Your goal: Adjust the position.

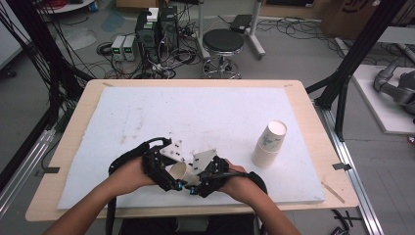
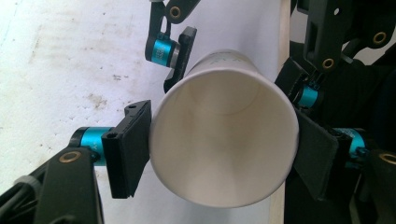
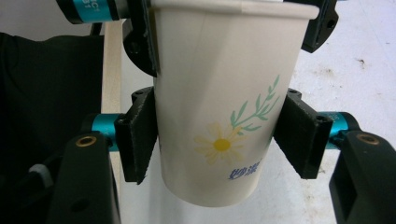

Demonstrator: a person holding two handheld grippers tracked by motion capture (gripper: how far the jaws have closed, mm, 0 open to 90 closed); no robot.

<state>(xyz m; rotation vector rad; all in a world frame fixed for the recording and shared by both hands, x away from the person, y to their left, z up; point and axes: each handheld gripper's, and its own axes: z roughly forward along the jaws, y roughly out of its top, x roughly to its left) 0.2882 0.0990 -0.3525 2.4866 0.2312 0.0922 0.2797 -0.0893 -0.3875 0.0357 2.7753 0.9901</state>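
A white paper cup [image 1: 178, 170] with a daisy print [image 3: 219, 144] is held between both grippers just above the table's front edge. My left gripper [image 2: 222, 154] is shut on it near the rim, and its view looks straight into the empty mouth [image 2: 224, 135]. My right gripper [image 3: 217, 135] clamps the cup's lower body, one pad [image 3: 137, 135] on each side. In the high view the left gripper [image 1: 172, 177] and right gripper [image 1: 195, 182] meet tip to tip around the cup. The right gripper's fingers [image 2: 180, 56] sit farther down the cup wall.
A stack of matching paper cups [image 1: 270, 145] stands on the white board [image 1: 195, 112] to the right. The wooden table edge [image 1: 313, 107] frames the board. A black stool [image 1: 223, 44] and boxes with cables [image 1: 156, 34] stand on the floor beyond.
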